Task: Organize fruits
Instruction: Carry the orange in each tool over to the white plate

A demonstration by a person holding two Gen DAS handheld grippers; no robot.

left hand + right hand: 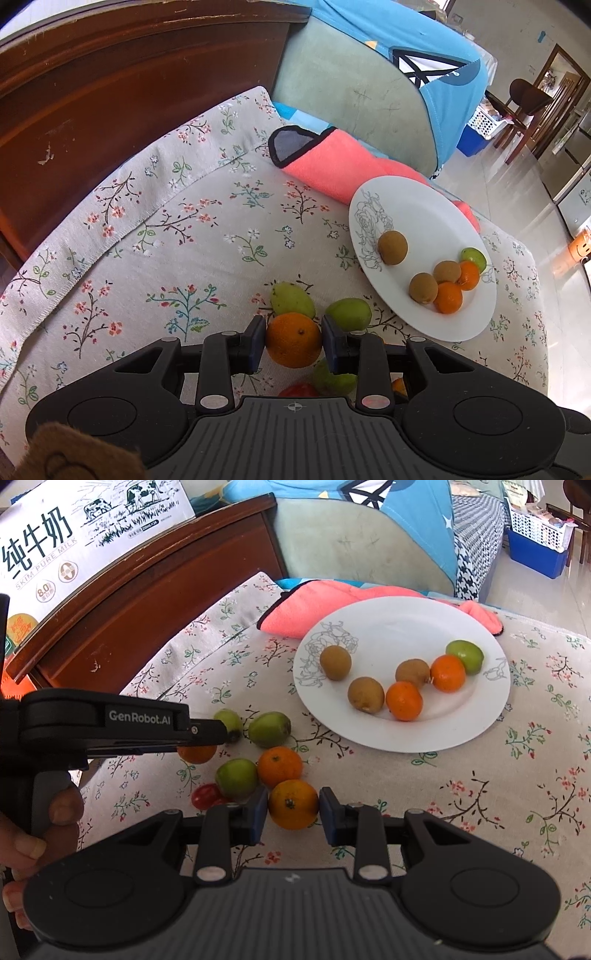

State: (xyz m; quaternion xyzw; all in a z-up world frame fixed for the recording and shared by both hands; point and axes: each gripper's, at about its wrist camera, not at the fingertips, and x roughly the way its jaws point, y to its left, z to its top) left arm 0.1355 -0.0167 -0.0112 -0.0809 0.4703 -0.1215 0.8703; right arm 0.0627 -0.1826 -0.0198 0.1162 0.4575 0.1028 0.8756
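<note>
In the left wrist view my left gripper (pixel 293 328) is shut on an orange (pixel 293 341), just above the floral cloth. Two green fruits (pixel 291 299) lie right beyond it. In the right wrist view my right gripper (pixel 293 799) is shut on another orange (pixel 293 806). The left gripper (pixel 210 744) shows side-on at the left, over its orange (pixel 195 754). Between the grippers lie green fruits (pixel 236 779), a loose orange (pixel 279 767) and a small red fruit (pixel 205 795). The white plate (pixel 406 627) (pixel 424 206) holds three kiwis, two oranges and a green fruit.
A pink towel (pixel 314 602) lies behind the plate. Dark wooden furniture (pixel 110 92) rises along the left, with a milk carton (pixel 74 528) on it. A cushioned seat (pixel 351 92) stands behind. A person's hand (pixel 55 812) grips the left tool. The table's edge runs at the right.
</note>
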